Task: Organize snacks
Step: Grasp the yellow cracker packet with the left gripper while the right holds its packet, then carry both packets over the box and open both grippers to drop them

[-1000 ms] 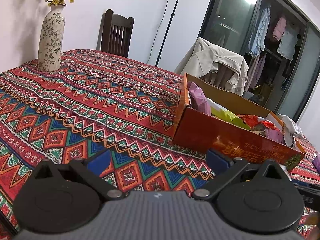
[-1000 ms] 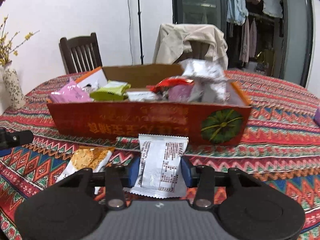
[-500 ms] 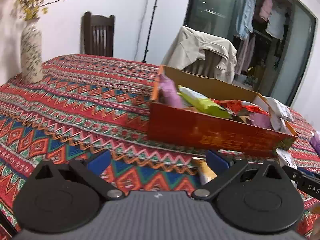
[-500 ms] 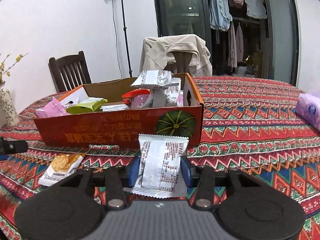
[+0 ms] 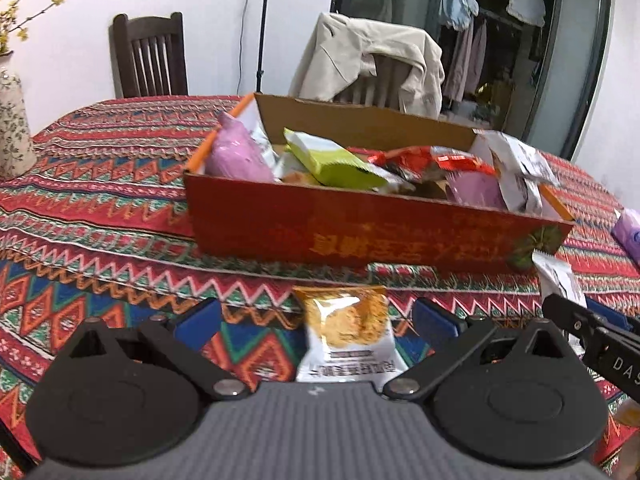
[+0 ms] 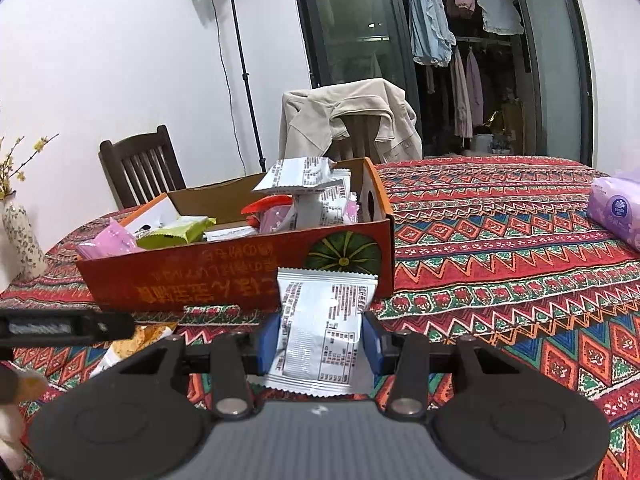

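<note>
Silver packet (image 6: 325,330) sits clamped between the right gripper's (image 6: 320,342) blue pads, just before the red box (image 6: 240,276). The left gripper (image 5: 316,322) stands wide, an orange packet (image 5: 346,332) lying between its fingers.

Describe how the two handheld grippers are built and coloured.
Both look alike: the left gripper and right gripper have a ribbed grey body, two round black discs, black link arms with silver pivots, and blue finger pads. White lettering marks one black finger.

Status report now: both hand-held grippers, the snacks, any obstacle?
Right hand-held gripper shut on white packet. Left hand-held gripper open around orange packet on the cloth. Box just ahead, nothing blocking.
</note>
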Available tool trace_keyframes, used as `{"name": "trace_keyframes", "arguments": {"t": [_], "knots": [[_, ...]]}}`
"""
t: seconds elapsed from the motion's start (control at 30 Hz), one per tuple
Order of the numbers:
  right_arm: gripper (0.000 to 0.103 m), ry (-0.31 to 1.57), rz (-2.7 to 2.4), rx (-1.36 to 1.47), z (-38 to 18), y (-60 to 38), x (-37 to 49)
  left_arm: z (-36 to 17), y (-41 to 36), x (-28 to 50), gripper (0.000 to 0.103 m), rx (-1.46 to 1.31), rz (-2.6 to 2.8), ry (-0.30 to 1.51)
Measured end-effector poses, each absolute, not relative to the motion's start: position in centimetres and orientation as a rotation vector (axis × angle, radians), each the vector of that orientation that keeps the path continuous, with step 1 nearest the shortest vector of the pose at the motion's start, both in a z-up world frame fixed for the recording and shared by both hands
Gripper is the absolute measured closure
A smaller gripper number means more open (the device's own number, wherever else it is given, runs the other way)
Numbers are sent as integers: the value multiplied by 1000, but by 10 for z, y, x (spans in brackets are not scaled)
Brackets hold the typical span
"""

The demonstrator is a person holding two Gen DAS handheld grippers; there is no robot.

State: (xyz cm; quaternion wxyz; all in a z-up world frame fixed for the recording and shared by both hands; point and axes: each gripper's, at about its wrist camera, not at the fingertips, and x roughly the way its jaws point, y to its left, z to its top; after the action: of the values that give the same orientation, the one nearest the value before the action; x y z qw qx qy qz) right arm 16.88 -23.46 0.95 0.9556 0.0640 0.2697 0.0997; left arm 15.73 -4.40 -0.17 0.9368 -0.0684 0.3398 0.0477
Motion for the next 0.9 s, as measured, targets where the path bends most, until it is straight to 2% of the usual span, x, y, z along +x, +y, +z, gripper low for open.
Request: {"name": "trace_keyframes", "arguments": {"t": [0.47,0.63,0.7,0.77,0.9], "knots": [[60,545,203,135,10,-236,168,-23,-59,173,0,-83,140,775],[60,542,206,134,10,-235,167,-23,-63,169,16,-51,146,756],[60,540,206,133,10,-235,167,-21,-65,166,37,-43,135,743],[60,540,206,133,10,-235,167,-18,-68,164,53,-34,112,731],[60,534,205,134,10,-235,167,-16,-70,158,56,-32,94,723]]}}
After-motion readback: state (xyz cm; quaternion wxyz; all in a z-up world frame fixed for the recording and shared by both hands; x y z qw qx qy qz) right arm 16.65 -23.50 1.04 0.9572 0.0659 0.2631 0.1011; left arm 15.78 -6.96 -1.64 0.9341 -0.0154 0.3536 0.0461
